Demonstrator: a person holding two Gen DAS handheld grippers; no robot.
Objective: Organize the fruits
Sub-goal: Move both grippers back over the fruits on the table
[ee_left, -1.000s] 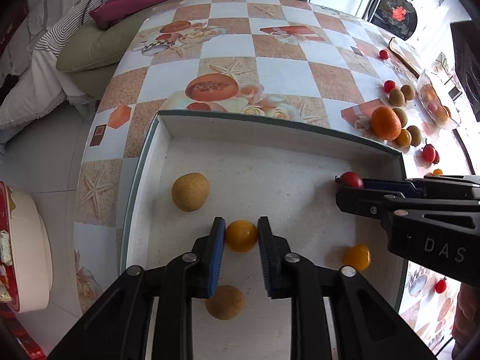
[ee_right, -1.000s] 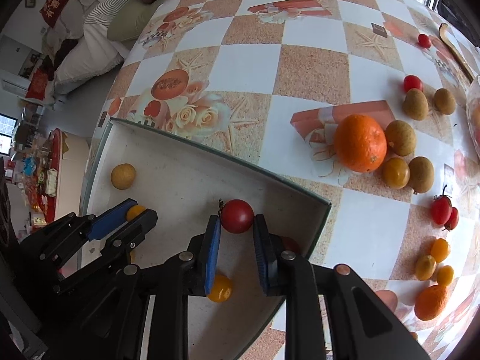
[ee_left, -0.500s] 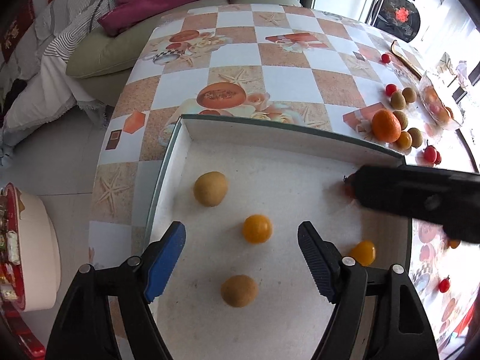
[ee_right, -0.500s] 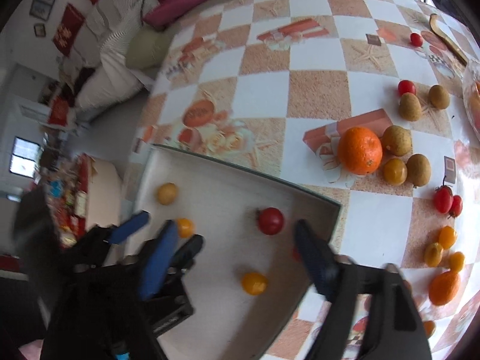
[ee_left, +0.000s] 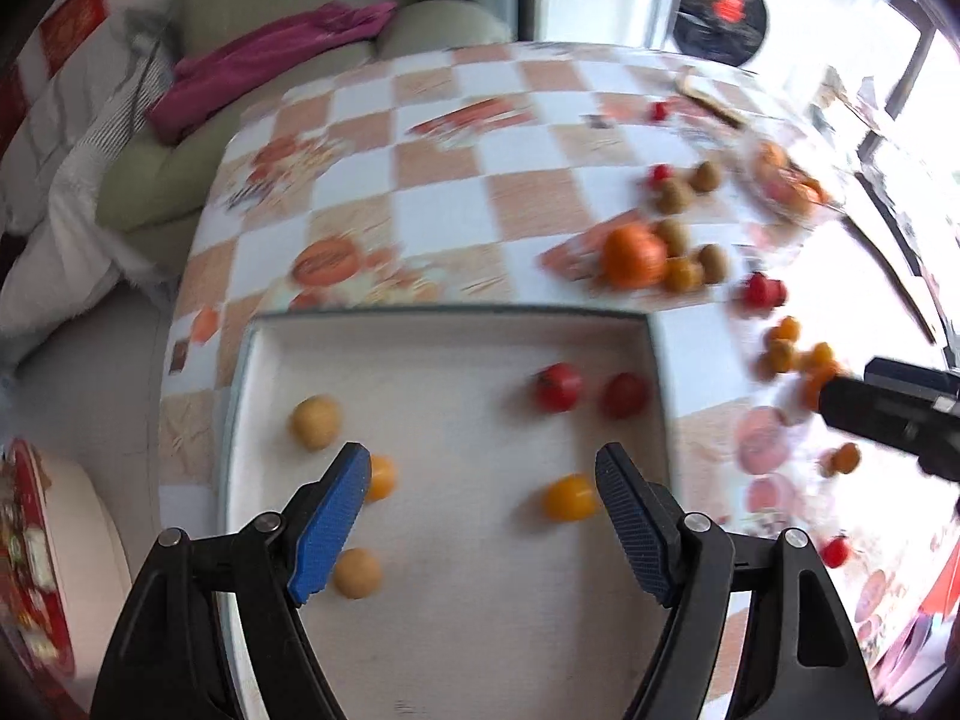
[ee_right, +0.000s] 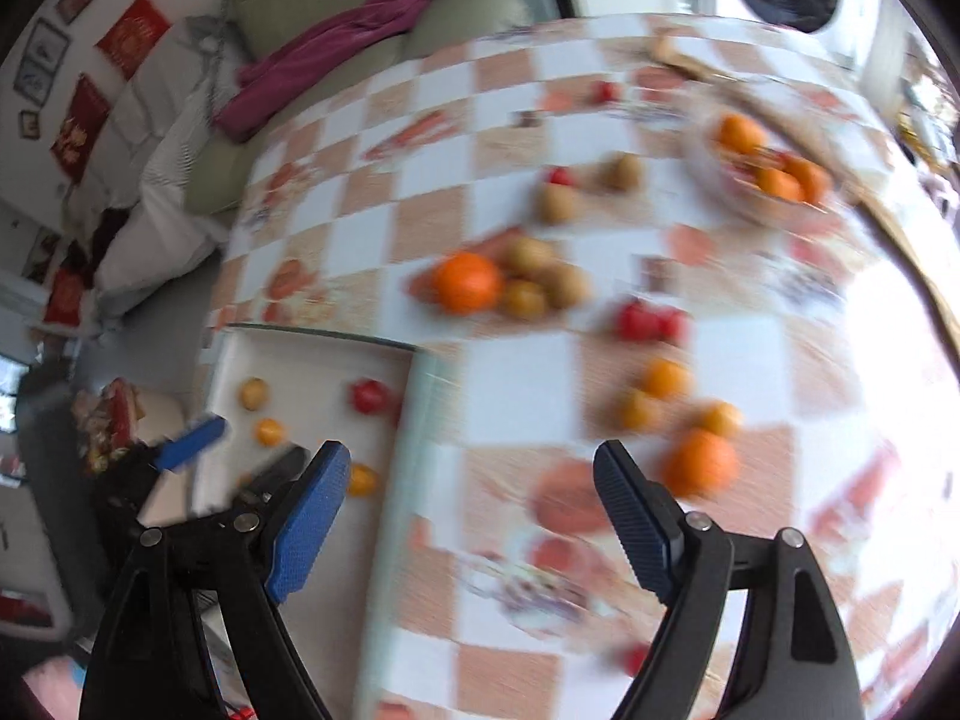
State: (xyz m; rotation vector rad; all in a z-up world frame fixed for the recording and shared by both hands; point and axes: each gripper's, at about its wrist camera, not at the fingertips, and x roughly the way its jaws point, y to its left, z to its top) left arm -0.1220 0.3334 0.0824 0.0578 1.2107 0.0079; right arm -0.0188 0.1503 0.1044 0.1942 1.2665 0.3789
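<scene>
A white tray at the table's near left holds two red tomatoes, two small orange fruits and two tan fruits. My left gripper is open and empty above the tray. My right gripper is open and empty above the tablecloth, right of the tray. Loose fruit lies on the table: a big orange with tan fruits, red tomatoes, and small orange fruits. The right gripper's body shows in the left wrist view.
A glass bowl of oranges stands at the table's far right. A sofa with a magenta cloth lies beyond the far edge. The table's left edge drops to the floor by a white and red bin. Both views are motion-blurred.
Both grippers opened and let go: the orange fruit and the red tomato now lie in the tray. Both pulled back, and the right one swung right over the table.
</scene>
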